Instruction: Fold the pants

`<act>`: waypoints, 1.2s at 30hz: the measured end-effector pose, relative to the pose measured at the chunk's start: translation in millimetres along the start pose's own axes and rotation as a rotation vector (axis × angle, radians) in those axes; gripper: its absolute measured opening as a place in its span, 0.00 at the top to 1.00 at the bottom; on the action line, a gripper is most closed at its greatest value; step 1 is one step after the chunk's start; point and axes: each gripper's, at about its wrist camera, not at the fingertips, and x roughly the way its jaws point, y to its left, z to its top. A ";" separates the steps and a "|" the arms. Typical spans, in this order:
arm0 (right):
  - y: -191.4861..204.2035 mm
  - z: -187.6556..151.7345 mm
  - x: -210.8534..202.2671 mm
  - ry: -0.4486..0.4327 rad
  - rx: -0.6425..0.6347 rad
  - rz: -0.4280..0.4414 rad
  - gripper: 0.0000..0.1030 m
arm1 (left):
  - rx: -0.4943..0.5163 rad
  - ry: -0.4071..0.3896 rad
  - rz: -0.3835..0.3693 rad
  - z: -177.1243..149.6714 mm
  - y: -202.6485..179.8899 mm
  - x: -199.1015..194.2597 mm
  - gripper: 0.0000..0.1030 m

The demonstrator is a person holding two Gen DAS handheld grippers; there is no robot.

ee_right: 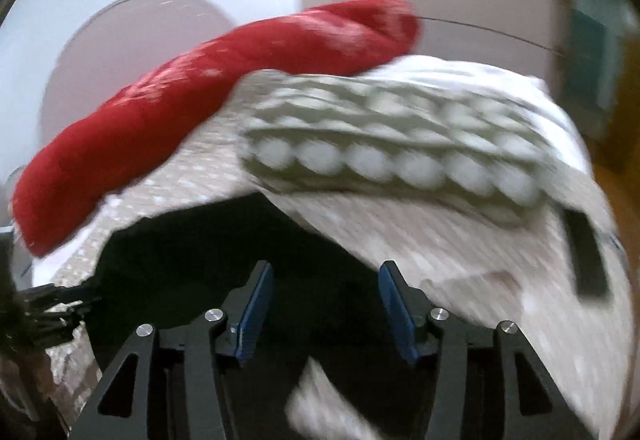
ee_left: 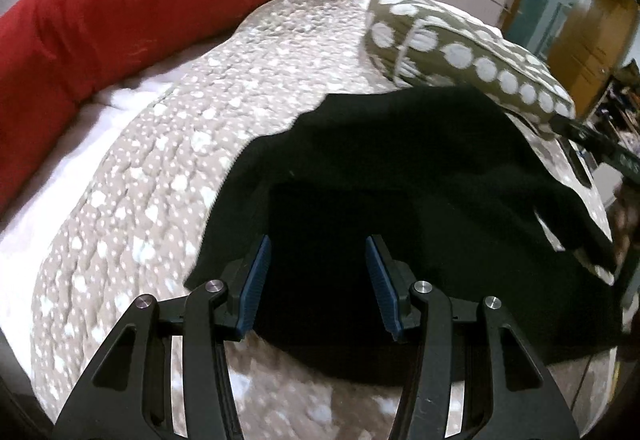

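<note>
Closest to me, my left claw [ee_left: 318, 280] hangs with its blue pads [ee_left: 256, 280] spread wide and nothing between them, poised over the near part of the black pants [ee_left: 400, 180]. I judge I hold it open like that so it can come down on an edge of the cloth. The pants lie bunched, partly doubled over, on the dotted quilt [ee_left: 168, 168] of the bed, which gives me a broad, soft surface to fold on.

My right claw [ee_right: 326, 300] is just as wide and empty, above the same dark cloth [ee_right: 224, 240]; its view is blurred, so I cannot tell whether it touches the fabric. My guess is that the two claws sit side by side to take two points of one edge.

Beyond the pants a spotted pillow [ee_left: 472, 52] rests at their far side; whether the two touch I cannot tell. Farthest back, a long red bolster [ee_left: 140, 0] runs along the bed's far edge, well clear of the work.
</note>
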 end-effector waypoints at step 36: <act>171.8 -109.6 -49.9 0.061 -0.163 0.312 0.52 | -0.123 -0.089 0.060 -11.3 86.6 -62.1 0.44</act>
